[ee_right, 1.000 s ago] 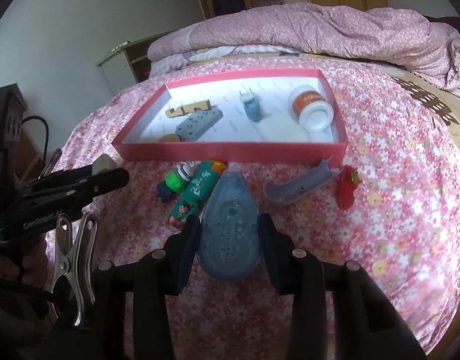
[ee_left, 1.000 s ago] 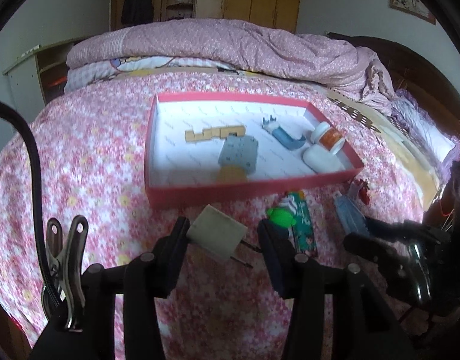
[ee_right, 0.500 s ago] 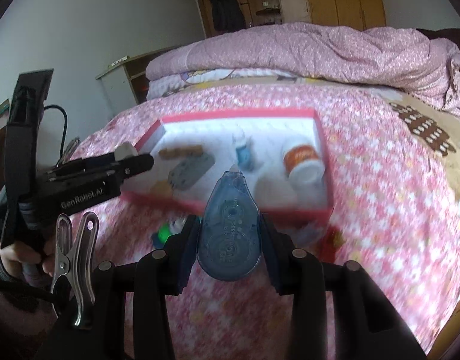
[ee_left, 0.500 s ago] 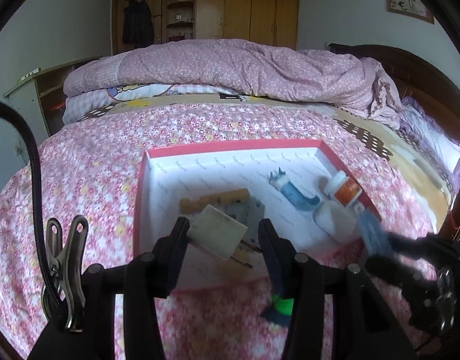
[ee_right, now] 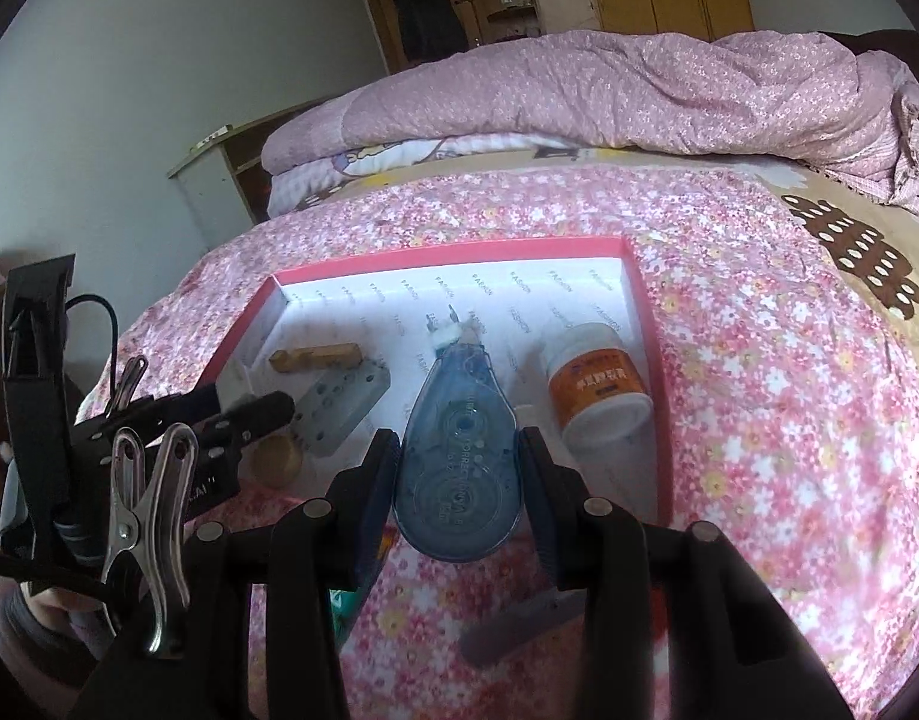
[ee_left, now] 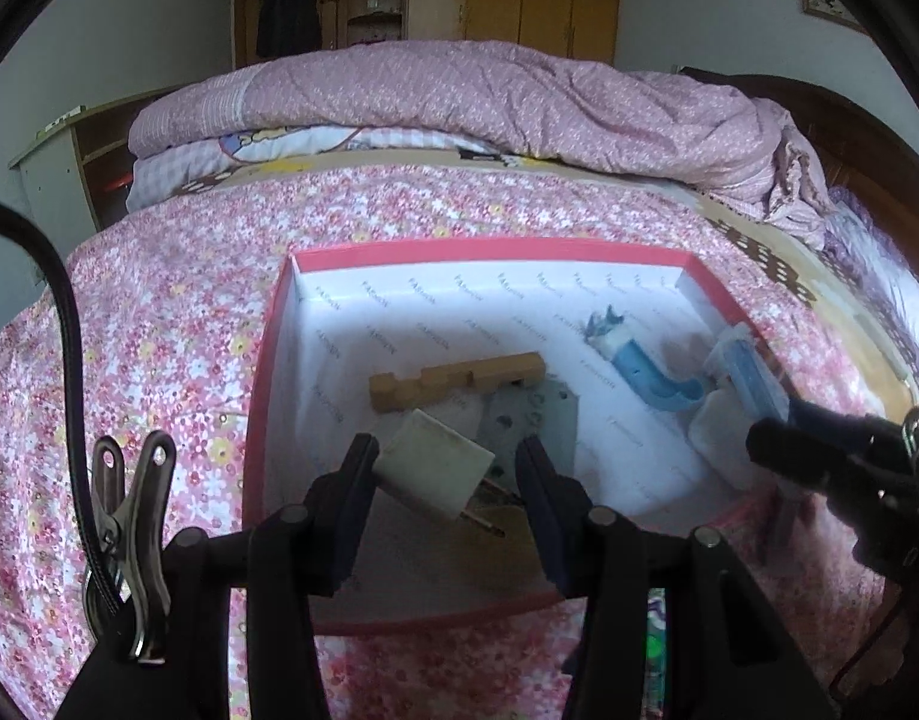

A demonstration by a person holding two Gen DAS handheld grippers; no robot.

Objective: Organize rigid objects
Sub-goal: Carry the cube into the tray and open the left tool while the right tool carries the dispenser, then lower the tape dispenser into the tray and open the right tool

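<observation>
My left gripper point(ee_left: 446, 456) is shut on a white plug adapter point(ee_left: 429, 471), its prongs pointing right, held over the near left part of the red box point(ee_left: 489, 249). My right gripper point(ee_right: 458, 447) is shut on a blue correction tape dispenser point(ee_right: 456, 480), held over the box's near edge point(ee_right: 459, 252). Inside the box lie a wooden piece point(ee_left: 453, 381), a grey block point(ee_left: 537, 420), a small blue plug-like item point(ee_left: 645, 372) and a white jar with an orange label point(ee_right: 597, 384). In the right wrist view the left gripper point(ee_right: 249, 405) shows at the left.
The box rests on a pink flowered bedspread point(ee_left: 159, 330). A grey curved item point(ee_right: 519, 624) and a green tube point(ee_right: 345, 600) lie on the bedspread in front of the box. A rolled quilt point(ee_left: 489, 102) lies at the far end, and a wardrobe stands behind it.
Both grippers moved forward from above the bedspread to over the red box, each still holding its object. The loose items in front of the box have slipped under the grippers.
</observation>
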